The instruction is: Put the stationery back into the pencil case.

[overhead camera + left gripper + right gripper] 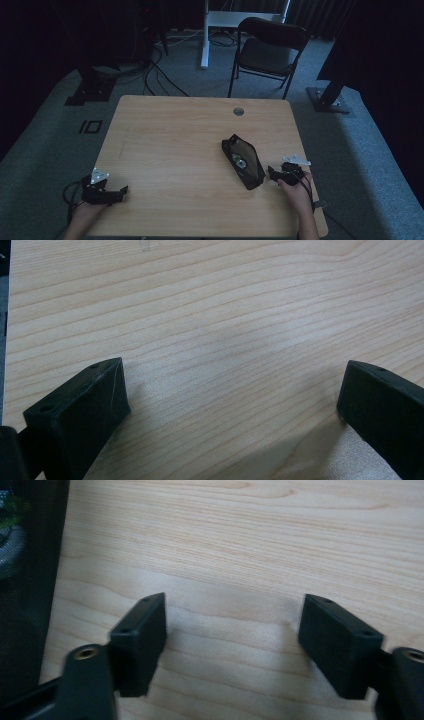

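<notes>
1. High view: a black mesh pouch (pixel 243 162) lies right of centre on the wooden table (pixel 170 150), its long axis running from far-left to near-right. The right gripper (pixel 274 175) sits just beside the pouch's near end, pointing at it; the left gripper (pixel 120 192) rests well apart, at the near-left corner.
2. Left gripper view: the jaws stand spread wide over bare wood, nothing between them.
3. Right gripper view: jaws spread, empty (the pads press on nothing); the pouch (pixel 30 590) lies off to the left, so this hand looks nearer for a grasp.

The black mesh pouch (pixel 27 580) is cut off at the frame's left edge, its contents blurred.
</notes>
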`<state>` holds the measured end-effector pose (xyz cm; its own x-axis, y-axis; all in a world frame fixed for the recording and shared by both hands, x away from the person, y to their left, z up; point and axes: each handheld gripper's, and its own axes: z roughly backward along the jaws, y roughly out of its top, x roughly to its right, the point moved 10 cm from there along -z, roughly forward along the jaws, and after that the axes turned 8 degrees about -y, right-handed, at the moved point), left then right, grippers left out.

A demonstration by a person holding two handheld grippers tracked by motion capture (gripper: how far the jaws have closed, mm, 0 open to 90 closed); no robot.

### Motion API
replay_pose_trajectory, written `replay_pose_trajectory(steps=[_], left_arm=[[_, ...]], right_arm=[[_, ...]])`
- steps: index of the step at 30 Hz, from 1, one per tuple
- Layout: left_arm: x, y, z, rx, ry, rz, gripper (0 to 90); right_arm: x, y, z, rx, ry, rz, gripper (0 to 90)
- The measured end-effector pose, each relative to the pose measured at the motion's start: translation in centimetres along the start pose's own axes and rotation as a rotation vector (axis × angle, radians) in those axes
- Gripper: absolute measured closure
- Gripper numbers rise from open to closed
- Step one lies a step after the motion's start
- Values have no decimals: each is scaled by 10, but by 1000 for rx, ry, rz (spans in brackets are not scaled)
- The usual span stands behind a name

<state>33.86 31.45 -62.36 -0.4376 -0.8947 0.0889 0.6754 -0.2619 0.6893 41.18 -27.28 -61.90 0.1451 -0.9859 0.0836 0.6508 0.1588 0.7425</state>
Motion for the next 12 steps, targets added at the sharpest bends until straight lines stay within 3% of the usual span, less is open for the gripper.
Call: replay_pose_trajectory(steps=[12], left_arm=[[0, 0, 0, 0, 0, 0, 0]], right_arm=[[-2, -1, 0, -6, 20, 19, 203]])
